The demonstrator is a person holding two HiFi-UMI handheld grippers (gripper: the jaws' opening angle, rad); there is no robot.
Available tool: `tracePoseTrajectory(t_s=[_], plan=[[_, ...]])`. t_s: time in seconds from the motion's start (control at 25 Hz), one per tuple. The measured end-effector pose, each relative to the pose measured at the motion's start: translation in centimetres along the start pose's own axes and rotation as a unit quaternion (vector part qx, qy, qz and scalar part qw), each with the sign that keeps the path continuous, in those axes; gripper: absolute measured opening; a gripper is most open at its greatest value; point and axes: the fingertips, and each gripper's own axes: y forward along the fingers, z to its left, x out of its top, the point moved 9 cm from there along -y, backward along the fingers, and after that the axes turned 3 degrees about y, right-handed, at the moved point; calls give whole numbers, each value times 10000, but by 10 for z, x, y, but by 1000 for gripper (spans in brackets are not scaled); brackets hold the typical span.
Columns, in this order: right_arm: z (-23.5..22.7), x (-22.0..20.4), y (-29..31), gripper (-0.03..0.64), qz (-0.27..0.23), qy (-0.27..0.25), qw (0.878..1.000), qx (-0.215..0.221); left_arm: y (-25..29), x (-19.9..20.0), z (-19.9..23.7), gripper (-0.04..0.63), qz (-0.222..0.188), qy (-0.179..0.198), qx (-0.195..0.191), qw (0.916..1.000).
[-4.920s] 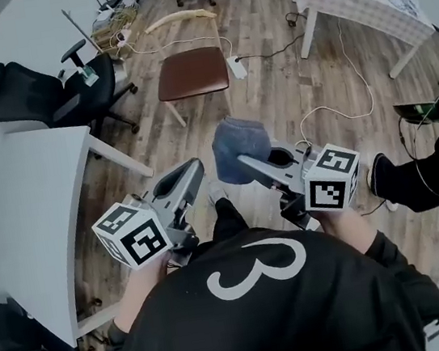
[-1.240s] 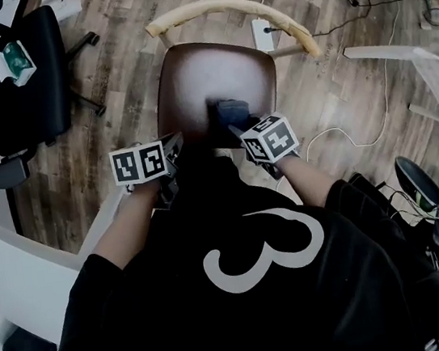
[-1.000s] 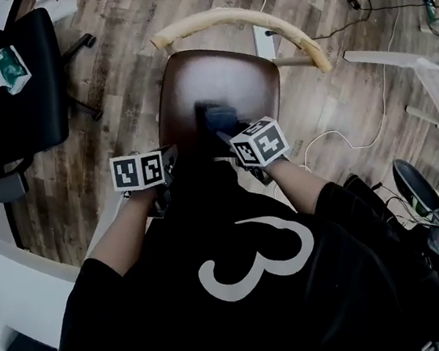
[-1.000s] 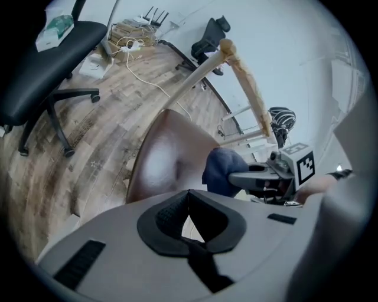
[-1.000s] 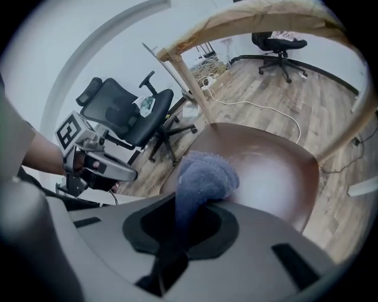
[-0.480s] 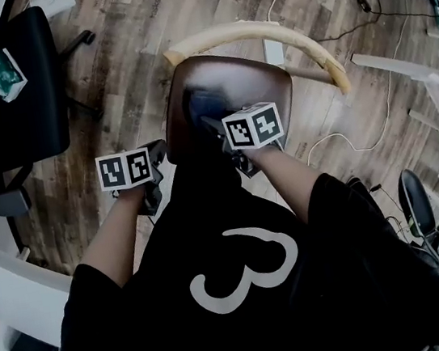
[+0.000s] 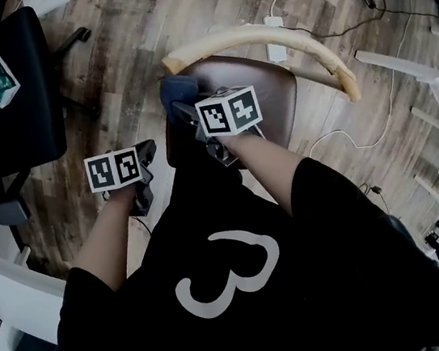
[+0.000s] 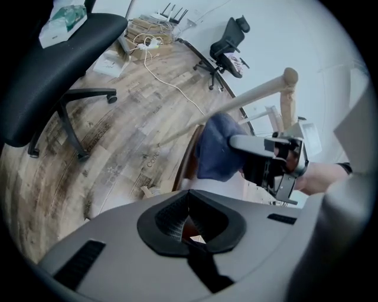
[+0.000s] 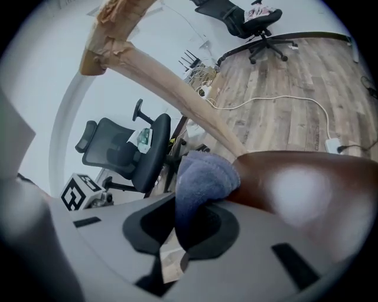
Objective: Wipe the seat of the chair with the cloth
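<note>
Holding cloth (image 7: 175,92) against chair seat (image 7: 277,110), right tool (image 7: 184,110), shirt (image 7: 247,305) printed 3

I see the cloth (image 7: 175,92) on the seat's (image 7: 279,106) left rear corner. My left gripper (image 7: 144,151) hangs left of the seat.

I count one wooden chair with a glossy brown seat (image 7: 275,95) and one blue terry cloth (image 7: 173,91). There are two grey hand-held grippers, the left gripper (image 7: 145,151) and the right gripper (image 7: 185,112). Two black swivel office chairs (image 8: 65,53) (image 8: 227,41) stand round about.
</note>
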Motion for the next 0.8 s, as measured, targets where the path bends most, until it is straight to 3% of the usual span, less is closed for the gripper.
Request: tracePoseTrajectory(t_s=[0.2, 0.36, 0.64, 0.8], plan=[[-1, 11, 15, 51, -216, 135, 9996, 145, 8, -6, 1, 14, 221, 61, 32, 9997], [-9, 16, 25, 51, -272, 143, 9995, 10, 8, -2, 3, 14, 271, 188, 11, 9995], [-22, 17, 35, 51, 51, -541, 9976, -423, 2, 8, 18, 14, 173, 120, 36, 9998], [-38, 14, 35, 51, 180, -668, 9948, -747, 4, 9, 21, 14, 159, 50, 84, 9998]])
